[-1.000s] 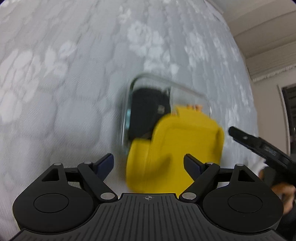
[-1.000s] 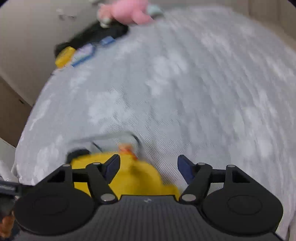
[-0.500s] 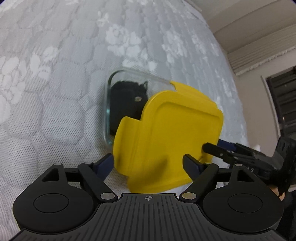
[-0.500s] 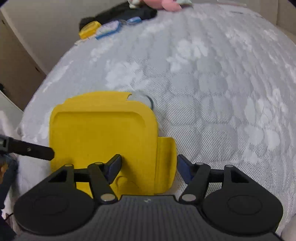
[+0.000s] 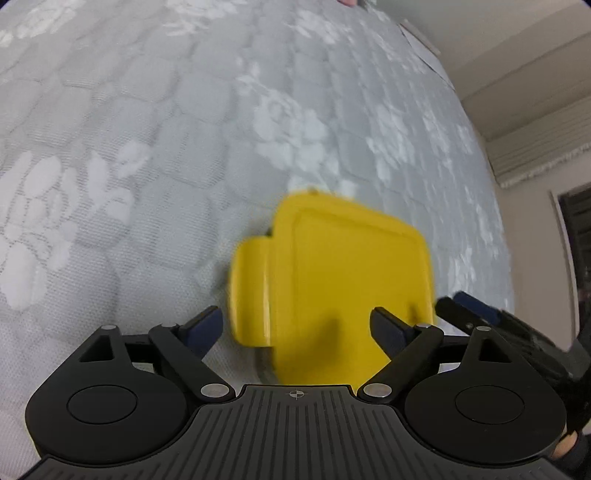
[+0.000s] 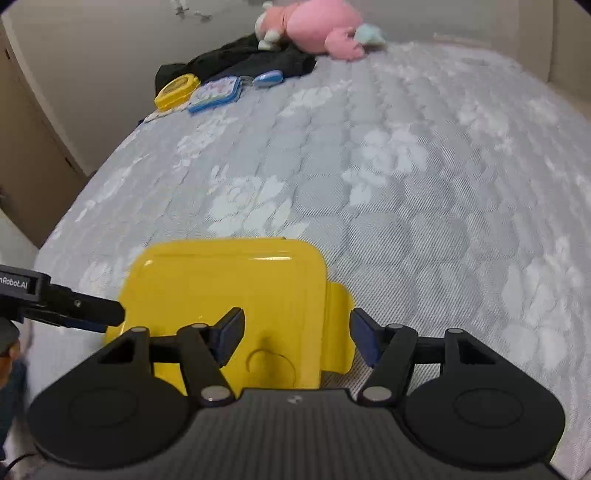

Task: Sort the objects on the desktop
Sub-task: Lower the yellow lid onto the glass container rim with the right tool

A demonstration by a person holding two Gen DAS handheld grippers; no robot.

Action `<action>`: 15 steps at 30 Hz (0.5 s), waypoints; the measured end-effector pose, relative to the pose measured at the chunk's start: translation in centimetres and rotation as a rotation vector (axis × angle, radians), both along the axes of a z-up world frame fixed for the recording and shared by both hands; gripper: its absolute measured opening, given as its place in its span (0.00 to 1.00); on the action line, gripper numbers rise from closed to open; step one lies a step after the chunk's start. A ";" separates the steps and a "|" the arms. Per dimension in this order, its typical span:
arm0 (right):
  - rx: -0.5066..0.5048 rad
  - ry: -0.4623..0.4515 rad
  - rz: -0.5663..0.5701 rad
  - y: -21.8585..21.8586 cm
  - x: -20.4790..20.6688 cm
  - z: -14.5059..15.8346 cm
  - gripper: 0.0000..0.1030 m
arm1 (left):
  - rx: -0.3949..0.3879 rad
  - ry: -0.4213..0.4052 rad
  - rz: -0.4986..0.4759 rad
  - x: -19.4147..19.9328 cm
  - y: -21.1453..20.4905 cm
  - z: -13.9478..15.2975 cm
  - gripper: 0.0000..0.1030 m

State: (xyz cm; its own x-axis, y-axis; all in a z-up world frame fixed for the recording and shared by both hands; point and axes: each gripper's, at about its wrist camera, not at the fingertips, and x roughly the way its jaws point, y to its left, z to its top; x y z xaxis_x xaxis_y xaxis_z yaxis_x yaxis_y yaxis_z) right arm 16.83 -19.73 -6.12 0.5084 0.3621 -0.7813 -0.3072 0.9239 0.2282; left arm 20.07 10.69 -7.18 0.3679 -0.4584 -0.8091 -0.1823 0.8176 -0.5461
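Note:
A yellow plastic lid (image 5: 347, 280) with side flaps lies flat over the glass container on the grey quilted bed; the container and its dark contents are hidden under it. It also shows in the right wrist view (image 6: 229, 295). My left gripper (image 5: 295, 328) is open and empty, its jaws either side of the lid's near edge. My right gripper (image 6: 295, 339) is open and empty, just above the lid's near corner and flap. The right gripper's fingers (image 5: 476, 317) reach in beside the lid's right edge; the left gripper's fingers (image 6: 74, 306) show at the lid's left edge.
The grey floral mattress (image 6: 406, 177) stretches away behind the lid. At its far end lie a pink plush toy (image 6: 314, 26), black clothing (image 6: 236, 59), a small yellow case (image 6: 177, 88), a blue-edged pouch (image 6: 216, 94) and a blue oval item (image 6: 267, 77). The bed's edge is at the left.
The yellow lid has gone from tilted, with the glass box and black item showing, to lying flat over the box. Both grippers stay open close by it.

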 end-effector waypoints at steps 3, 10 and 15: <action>0.017 0.039 -0.017 -0.6 0.0 -0.5 0.64 | -0.078 0.014 0.020 0.0 0.6 0.0 0.90; -0.023 0.102 0.051 0.8 -1.1 -2.2 0.63 | 0.075 0.096 -0.060 -0.1 -1.9 -1.4 0.90; -0.108 0.011 0.118 2.3 -1.9 -0.5 0.61 | 0.084 0.075 -0.039 -0.7 -1.4 0.1 0.90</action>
